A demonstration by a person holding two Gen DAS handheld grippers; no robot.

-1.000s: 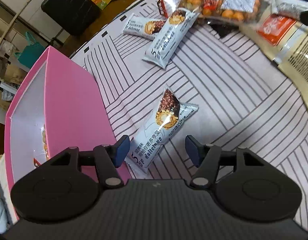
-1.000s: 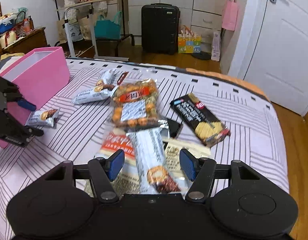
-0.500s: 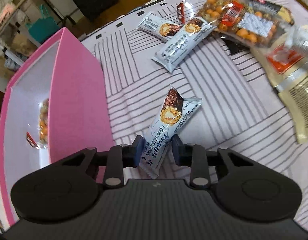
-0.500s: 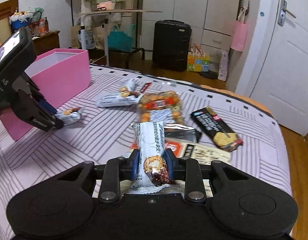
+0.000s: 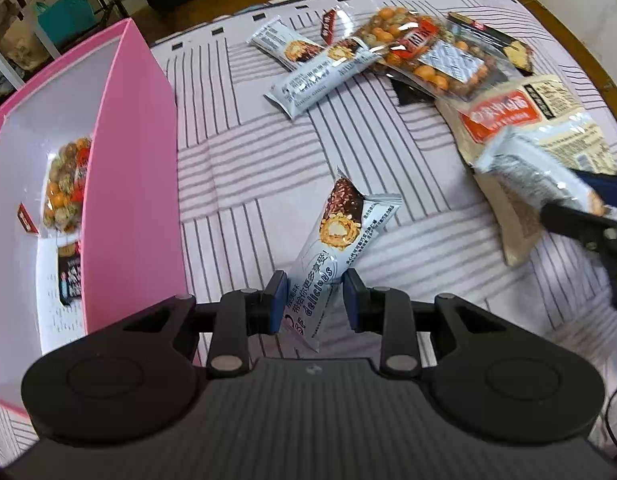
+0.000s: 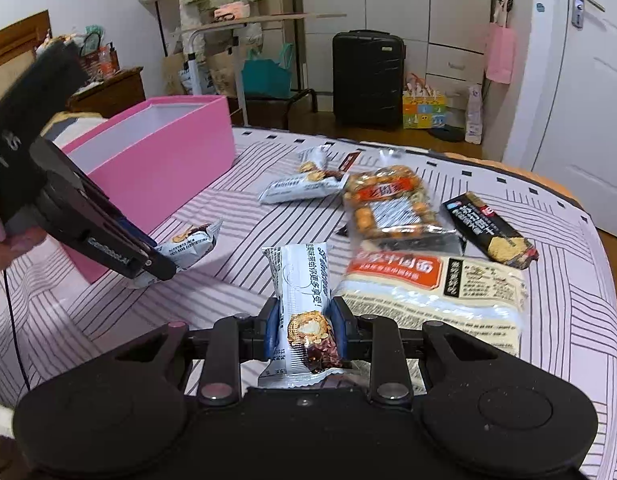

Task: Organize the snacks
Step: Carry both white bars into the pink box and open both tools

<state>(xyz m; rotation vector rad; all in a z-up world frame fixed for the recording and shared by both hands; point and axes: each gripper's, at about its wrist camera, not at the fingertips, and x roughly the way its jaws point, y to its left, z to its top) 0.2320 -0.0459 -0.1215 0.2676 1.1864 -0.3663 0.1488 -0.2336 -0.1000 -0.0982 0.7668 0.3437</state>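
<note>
My left gripper (image 5: pixel 314 300) is shut on the near end of a silver chocolate-roll snack bar (image 5: pixel 336 240), lifted off the striped bed cover, next to the pink box (image 5: pixel 136 184). The box holds a bag of mixed nuts (image 5: pixel 64 184) and a dark packet (image 5: pixel 68 280). My right gripper (image 6: pixel 304 326) is shut on a second silver snack bar (image 6: pixel 304 284), held upright above the bed. In the right wrist view the left gripper (image 6: pixel 156 268) holds its bar (image 6: pixel 188 244) beside the pink box (image 6: pixel 160 172).
On the bed lie two more silver bars (image 5: pixel 320 76), a nut bag (image 5: pixel 424 56), a large beige packet (image 5: pixel 540 128) and a black cracker pack (image 6: pixel 488 228). A black suitcase (image 6: pixel 366 80) and a door (image 6: pixel 588 100) stand beyond the bed.
Both grippers closed on their snack bars and lifted them. The left one rose beside the pink box; the right one raised its bar off the beige packet.
</note>
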